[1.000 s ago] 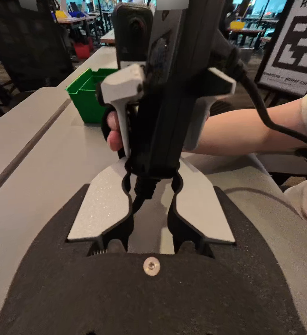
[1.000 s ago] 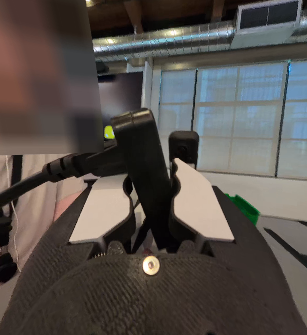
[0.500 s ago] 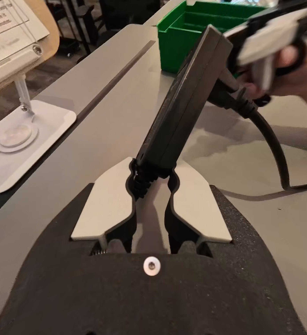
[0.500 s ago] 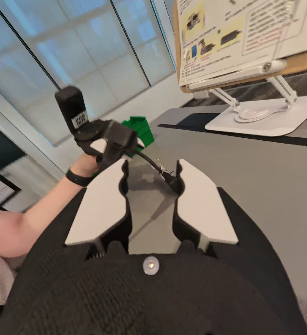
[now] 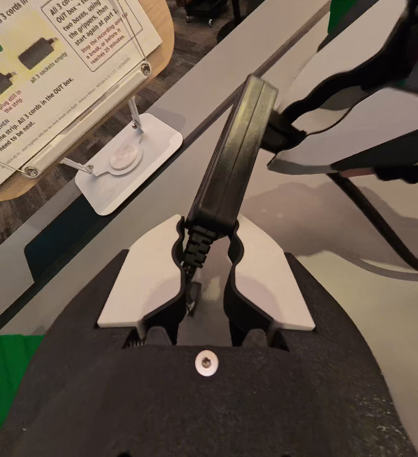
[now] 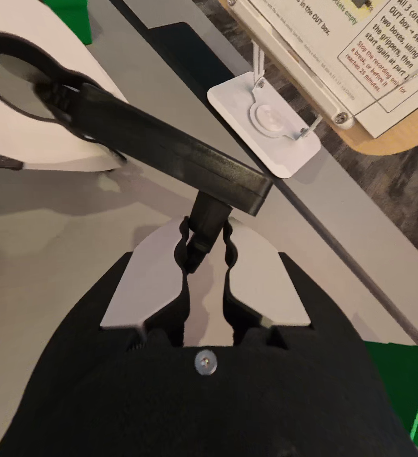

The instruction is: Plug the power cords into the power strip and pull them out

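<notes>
A black power strip [image 5: 235, 153] tilts up off the grey table [image 5: 351, 321]. My left gripper [image 5: 209, 222] is shut on its cord end. A black plug [image 5: 279, 133] sits in a socket near the strip's far end. My right gripper [image 5: 281, 136] is shut on that plug from the right. The plug's cord [image 5: 376, 222] hangs down to the table. In the right wrist view, my right gripper [image 6: 206, 222] clamps the plug [image 6: 209, 212] under the strip [image 6: 166, 150]. The left gripper [image 6: 99, 118] holds the strip's other end at the upper left.
An instruction board on a stand with a white base [image 5: 129, 158] stands past the table seam; it also shows in the right wrist view [image 6: 264, 123]. A green bin [image 5: 3, 371] is at the lower left. Another green bin [image 6: 400, 383] is beside my right gripper. The white base [image 5: 129, 158] is about equally far from each gripper, around 30 centimeters. It is also in sight in the right wrist view [image 6: 267, 121].
The right gripper, open and empty half a second ago, has closed on the plug. The left gripper has swung left toward the board with the strip, lower over the table.
</notes>
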`<state>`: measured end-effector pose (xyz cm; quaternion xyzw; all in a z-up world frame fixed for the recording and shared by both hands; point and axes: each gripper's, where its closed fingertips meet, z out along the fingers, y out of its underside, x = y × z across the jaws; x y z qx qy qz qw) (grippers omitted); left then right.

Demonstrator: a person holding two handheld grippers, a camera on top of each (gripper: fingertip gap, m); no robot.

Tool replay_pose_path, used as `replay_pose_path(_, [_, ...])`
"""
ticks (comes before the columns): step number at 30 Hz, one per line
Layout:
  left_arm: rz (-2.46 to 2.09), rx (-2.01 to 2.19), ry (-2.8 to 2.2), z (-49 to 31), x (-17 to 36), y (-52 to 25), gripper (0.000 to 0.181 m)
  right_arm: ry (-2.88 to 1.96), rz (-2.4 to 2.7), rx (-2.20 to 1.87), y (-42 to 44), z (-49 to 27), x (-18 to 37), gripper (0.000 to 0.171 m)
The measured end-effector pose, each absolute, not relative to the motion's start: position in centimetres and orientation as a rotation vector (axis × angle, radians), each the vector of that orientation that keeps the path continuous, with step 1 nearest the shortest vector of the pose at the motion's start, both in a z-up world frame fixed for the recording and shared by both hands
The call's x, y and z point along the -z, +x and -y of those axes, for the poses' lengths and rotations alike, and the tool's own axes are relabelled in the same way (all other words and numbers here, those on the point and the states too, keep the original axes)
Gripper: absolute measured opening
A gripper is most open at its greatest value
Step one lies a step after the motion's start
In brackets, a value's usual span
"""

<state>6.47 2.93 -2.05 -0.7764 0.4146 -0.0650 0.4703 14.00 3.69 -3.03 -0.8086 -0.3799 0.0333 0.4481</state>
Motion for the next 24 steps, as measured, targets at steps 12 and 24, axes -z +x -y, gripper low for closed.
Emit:
replay_pose_path(12, [-1.176,0.415,-2.072,-2.1,6.8,5.3,0.033,-2.251,0.938,-0.396,11.1,-4.2,12.4,0.032])
replay_pose_path(24, [-1.264,0.254,-2.083,-2.2,7.2,3.8,0.081,-2.159,1.133,-0.262,10.2,-4.3,15.3,0.034])
